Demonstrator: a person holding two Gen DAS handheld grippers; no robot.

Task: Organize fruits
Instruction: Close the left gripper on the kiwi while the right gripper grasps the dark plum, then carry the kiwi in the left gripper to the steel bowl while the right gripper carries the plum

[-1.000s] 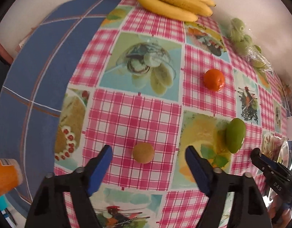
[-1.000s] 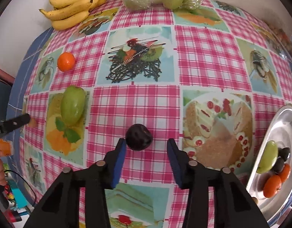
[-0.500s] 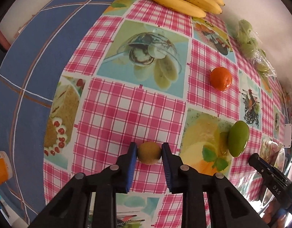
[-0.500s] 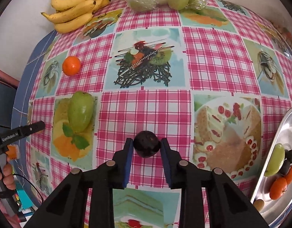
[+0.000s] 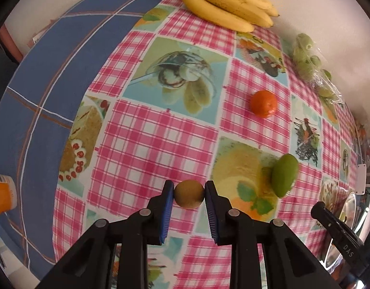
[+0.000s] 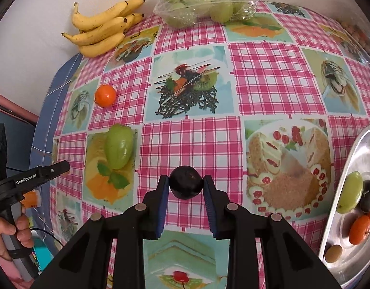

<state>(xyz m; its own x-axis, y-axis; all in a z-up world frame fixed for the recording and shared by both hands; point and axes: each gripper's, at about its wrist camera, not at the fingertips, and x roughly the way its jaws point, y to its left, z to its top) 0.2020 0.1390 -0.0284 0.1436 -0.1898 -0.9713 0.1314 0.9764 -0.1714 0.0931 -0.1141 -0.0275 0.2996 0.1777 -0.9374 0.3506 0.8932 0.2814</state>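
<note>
My left gripper (image 5: 188,193) is shut on a small brown kiwi (image 5: 189,193), its blue pads pressing both sides, just over the pink checked tablecloth (image 5: 146,149). My right gripper (image 6: 186,185) is shut on a dark plum (image 6: 186,185) in the same way. An orange (image 5: 263,102) and a green mango (image 5: 284,175) lie on the cloth further out; both show in the right wrist view too, the orange (image 6: 105,95) and the mango (image 6: 119,149). A metal tray (image 6: 353,168) at the right holds several fruits.
A bunch of bananas (image 6: 101,27) and a plastic bag of green fruit (image 6: 204,7) lie by the wall at the far edge. A blue cloth (image 5: 52,72) covers the table's left end. A hand (image 6: 9,228) holds the left gripper's handle at left.
Both grippers' jaws closed from wide apart onto their fruits, the left on the kiwi and the right on the plum. Both fruits now sit slightly off the cloth.
</note>
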